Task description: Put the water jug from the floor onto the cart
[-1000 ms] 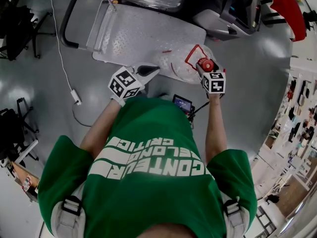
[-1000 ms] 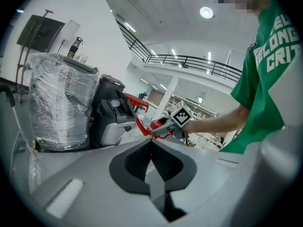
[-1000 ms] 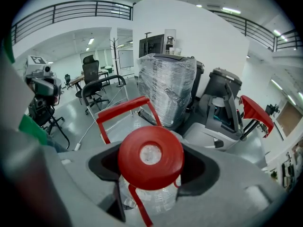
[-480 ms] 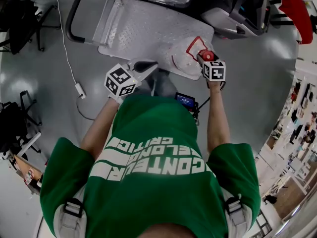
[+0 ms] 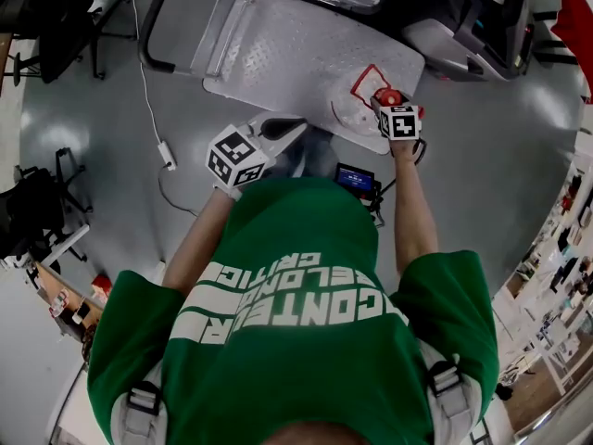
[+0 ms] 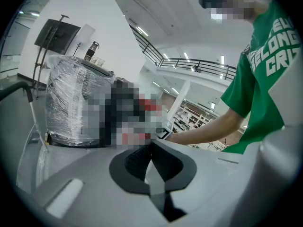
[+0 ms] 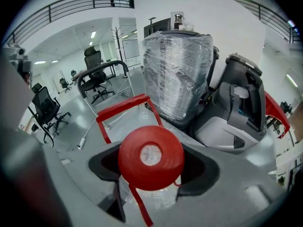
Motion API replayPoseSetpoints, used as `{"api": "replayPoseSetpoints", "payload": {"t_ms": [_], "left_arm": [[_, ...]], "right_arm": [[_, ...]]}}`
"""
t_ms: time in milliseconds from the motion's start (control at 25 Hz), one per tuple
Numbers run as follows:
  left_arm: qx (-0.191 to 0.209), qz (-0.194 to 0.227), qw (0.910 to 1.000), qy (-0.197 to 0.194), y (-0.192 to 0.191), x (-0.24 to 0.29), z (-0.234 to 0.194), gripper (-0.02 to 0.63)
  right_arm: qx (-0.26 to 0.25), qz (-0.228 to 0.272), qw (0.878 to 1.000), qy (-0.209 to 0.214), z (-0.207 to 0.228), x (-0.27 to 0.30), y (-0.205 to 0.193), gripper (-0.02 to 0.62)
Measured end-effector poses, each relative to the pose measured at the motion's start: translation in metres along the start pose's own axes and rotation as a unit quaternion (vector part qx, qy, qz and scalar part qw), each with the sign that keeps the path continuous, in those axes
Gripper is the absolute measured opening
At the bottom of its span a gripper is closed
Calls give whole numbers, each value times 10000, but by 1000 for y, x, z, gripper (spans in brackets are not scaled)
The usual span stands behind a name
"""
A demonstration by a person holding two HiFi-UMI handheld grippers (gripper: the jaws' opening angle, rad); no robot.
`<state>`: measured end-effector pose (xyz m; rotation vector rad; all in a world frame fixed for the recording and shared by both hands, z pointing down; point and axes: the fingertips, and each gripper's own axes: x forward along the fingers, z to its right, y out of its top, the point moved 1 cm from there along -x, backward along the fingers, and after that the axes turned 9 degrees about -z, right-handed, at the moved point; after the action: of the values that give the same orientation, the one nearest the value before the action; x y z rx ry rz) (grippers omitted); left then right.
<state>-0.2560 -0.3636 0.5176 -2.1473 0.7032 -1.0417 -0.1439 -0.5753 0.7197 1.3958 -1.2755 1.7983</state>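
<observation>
Right gripper view is showing me the right gripper (image 7: 151,168) jaws clamping the water jug (image 7: 156,197) neck, body hanging upright over the cart (image 5: 296,54).

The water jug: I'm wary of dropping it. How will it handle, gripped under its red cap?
Likely heavy if full, though its fill can't be read through the clear wall of the water jug. Held only at the neck by the right gripper, it may swing. Its round body looks apt to roll on the cart if tipped.
</observation>
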Motion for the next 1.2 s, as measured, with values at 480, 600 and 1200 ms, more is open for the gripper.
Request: {"api": "replayPoseSetpoints", "payload": {"t_ms": [480,600,1200], "left_arm": [[-85,-208,9994,269,14,25,-6,12],[-159,-194,9990,362,17,29,-10,11],[-589,12,9957,714,30,40,-20,11]], "right_arm": [[-334,-344,9986,219,13,63,9,304],[-397,-454,9979,240,17,80,9,304],[-620,-1344,9890,-28,41,134,-3,304]]}}
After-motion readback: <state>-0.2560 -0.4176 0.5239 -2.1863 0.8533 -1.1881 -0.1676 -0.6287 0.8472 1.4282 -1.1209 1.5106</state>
